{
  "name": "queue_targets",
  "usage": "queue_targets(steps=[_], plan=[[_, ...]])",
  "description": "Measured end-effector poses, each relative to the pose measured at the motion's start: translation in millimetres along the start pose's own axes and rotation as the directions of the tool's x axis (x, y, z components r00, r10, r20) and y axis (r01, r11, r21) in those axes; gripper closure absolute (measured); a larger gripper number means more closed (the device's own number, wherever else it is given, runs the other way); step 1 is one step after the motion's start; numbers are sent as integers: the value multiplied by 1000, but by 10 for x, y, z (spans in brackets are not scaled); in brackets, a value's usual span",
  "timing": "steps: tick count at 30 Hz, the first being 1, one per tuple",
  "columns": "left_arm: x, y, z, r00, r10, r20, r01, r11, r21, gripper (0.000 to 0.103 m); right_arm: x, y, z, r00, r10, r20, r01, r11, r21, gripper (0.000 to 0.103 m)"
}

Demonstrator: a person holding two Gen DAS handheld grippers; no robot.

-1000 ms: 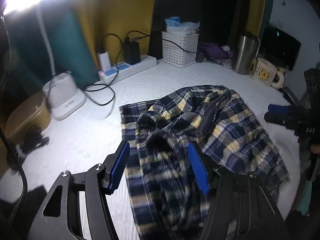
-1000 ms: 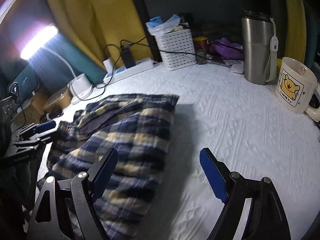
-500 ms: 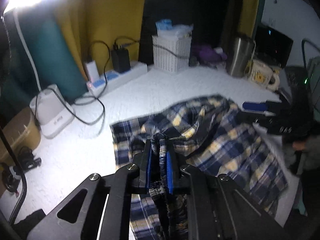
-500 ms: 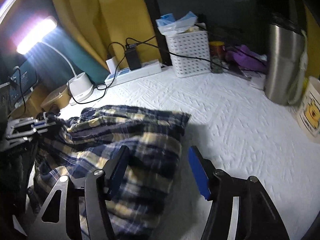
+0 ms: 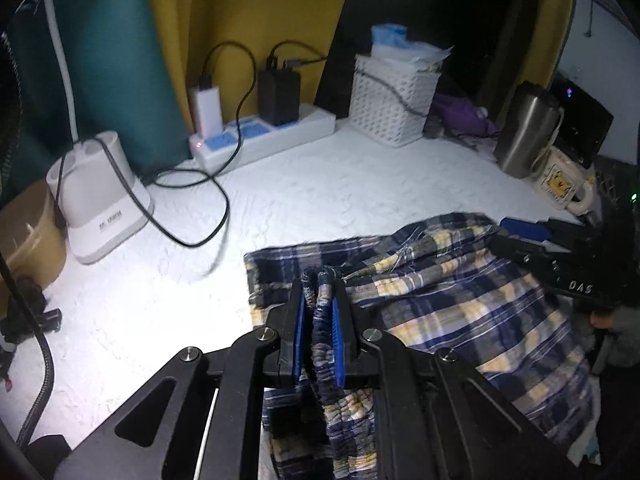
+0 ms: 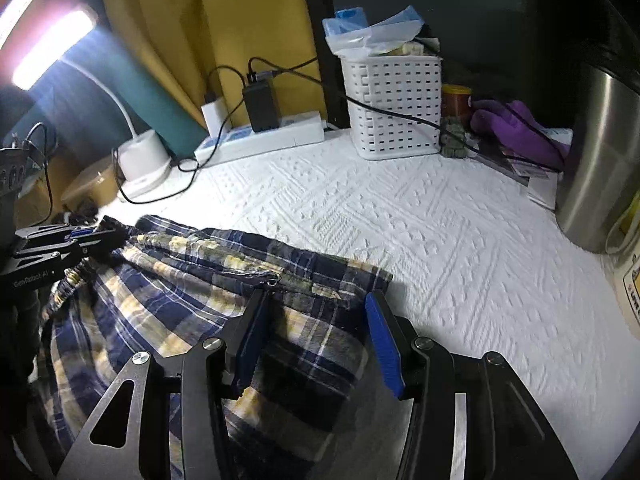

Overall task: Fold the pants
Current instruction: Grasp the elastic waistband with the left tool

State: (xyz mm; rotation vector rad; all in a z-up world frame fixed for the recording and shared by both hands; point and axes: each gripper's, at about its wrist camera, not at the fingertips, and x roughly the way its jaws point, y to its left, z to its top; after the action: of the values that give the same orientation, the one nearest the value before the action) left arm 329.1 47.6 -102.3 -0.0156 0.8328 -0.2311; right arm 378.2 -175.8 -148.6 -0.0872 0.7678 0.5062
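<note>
The blue, yellow and white plaid pants [image 5: 460, 300] lie bunched on the white textured cover [image 5: 320, 200]. My left gripper [image 5: 320, 292] is shut on a fold of the gathered waistband, which stands up between its blue pads. In the right wrist view the same gripper [image 6: 92, 240] grips the cloth at the far left. My right gripper [image 6: 316, 312] straddles the right-hand corner of the pants [image 6: 140, 308]. Its jaws are closing with cloth between them, and the pads are still apart from it. It also shows at the right edge [image 5: 516, 236] of the left wrist view.
Along the back stand a white lamp base [image 5: 100, 200] with a looping black cable [image 5: 200, 208], a power strip [image 5: 264, 132] with chargers, and a white basket [image 6: 394, 104]. A steel tumbler [image 6: 600, 152] and a mug [image 5: 564, 184] are at the right.
The left gripper went from open around the waistband to shut on it and pulled it up and left. The right gripper slid left over the pants' corner, its jaws narrowing.
</note>
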Motion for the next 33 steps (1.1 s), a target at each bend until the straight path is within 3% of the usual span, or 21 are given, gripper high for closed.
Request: queue_targets(steps=[10,13,15,20,25,28,30,33], plan=[[-22,81,-22,999,-36,-27,35,999,-31,87,222,30,141,999,-25,-33,24,1000,-18,52],[-113,93,-7,999,-28,-28,27,999,-37,72,139,1,157,1000,-29,-8,29,1000,4,52],[-201,116,-18,1000,-21,-14,20,999,-45,55,13,-40,157,1000,-22,9,22,999,34,52],[-401,106,-104,999,-36,6,37,998,-42,51,-280,-180,90,1000,-21,21,19,994,110,52],[-296,33,-241,998,-55,-45,54,998,-9,51,-269,-250,-58,999,35,-29,-30,989,148,52],[-198,51,-300,997,-43,-67,43,999,-11,51,-90,-258,-146,988,144,-58,-129,969,209,53],[-149,86,-321,996,-48,-77,47,999,-25,51,-17,-244,-146,985,169,-45,-154,962,225,76],[-110,111,-350,995,-51,-90,49,998,-26,51,32,-221,-54,981,189,-35,-177,959,220,84]])
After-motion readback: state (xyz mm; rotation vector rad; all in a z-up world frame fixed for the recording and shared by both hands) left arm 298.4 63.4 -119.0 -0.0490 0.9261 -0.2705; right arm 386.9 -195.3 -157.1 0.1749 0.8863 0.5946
